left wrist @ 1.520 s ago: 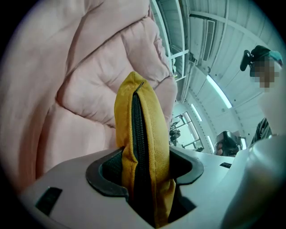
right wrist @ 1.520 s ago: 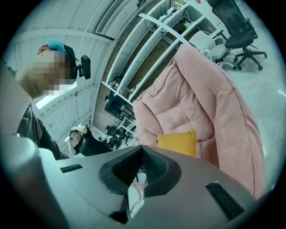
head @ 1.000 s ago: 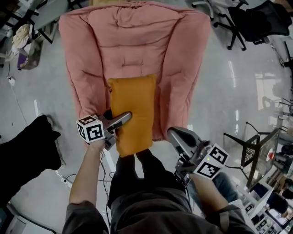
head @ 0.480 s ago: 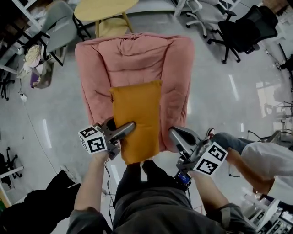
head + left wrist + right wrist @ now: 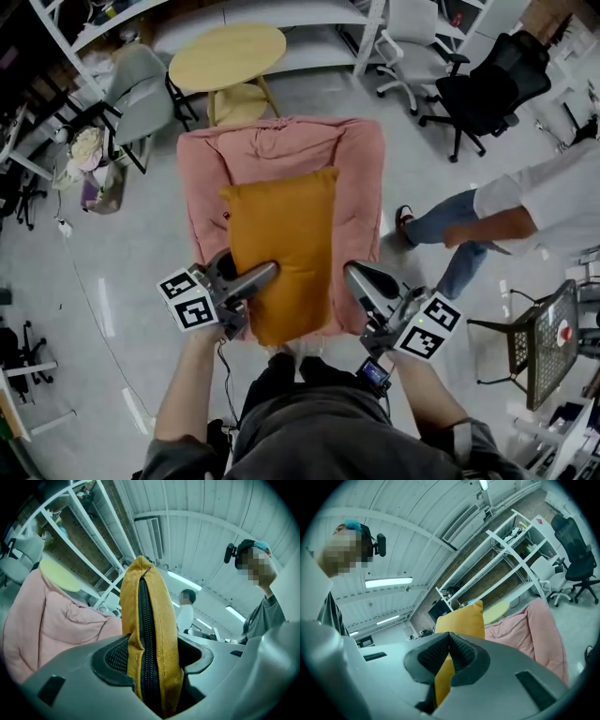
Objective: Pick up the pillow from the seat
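Note:
The orange pillow [image 5: 281, 244] hangs in the air over the pink padded chair [image 5: 356, 169]. My left gripper [image 5: 267, 274] is shut on the pillow's lower left edge. In the left gripper view the zipped edge of the pillow [image 5: 150, 620] stands upright between the two pads of the left gripper [image 5: 150, 663]. My right gripper [image 5: 352, 274] is shut and sits just off the pillow's right edge, and I cannot tell whether it touches. In the right gripper view the tips of the right gripper [image 5: 450, 637] meet, and the pillow [image 5: 461, 618] shows behind them.
A round yellow table [image 5: 225, 56] stands behind the chair, with white shelving [image 5: 281, 14] beyond it. There is a grey chair [image 5: 141, 80] at the left and a black office chair [image 5: 487, 89] at the right. A person [image 5: 506, 211] walks past on the right.
Both grippers have risen, and the pillow has come up off the seat with the left one. The chair now looks smaller and farther below. A person has walked in at the right.

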Available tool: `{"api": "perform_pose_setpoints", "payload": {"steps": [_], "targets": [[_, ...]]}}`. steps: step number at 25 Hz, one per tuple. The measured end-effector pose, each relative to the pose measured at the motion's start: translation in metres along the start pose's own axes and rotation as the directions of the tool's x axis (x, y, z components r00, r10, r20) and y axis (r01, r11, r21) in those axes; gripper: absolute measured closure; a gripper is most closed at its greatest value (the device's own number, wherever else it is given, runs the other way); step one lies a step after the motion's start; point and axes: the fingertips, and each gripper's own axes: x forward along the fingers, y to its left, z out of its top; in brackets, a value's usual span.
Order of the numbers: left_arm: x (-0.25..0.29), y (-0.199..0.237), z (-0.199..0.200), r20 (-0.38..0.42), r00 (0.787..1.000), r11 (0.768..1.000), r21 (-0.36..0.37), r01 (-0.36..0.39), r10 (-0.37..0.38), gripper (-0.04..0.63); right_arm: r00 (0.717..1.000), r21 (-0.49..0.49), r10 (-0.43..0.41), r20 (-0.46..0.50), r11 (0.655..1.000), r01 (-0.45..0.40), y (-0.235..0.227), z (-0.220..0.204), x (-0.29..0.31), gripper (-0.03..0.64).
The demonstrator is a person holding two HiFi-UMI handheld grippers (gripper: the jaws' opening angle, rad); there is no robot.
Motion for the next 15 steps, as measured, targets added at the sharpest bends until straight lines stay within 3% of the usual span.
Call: {"api": "perform_pose_setpoints", "payload": {"steps": [15], "targets": [[-0.003,-0.077,0.082,0.064,0.995,0.979,0.191,0.064,-0.077,0.327,0.986,-0.140,0.094,0.140,0.987,-0.074,0.065,0.074,-0.010,0.604]]}}
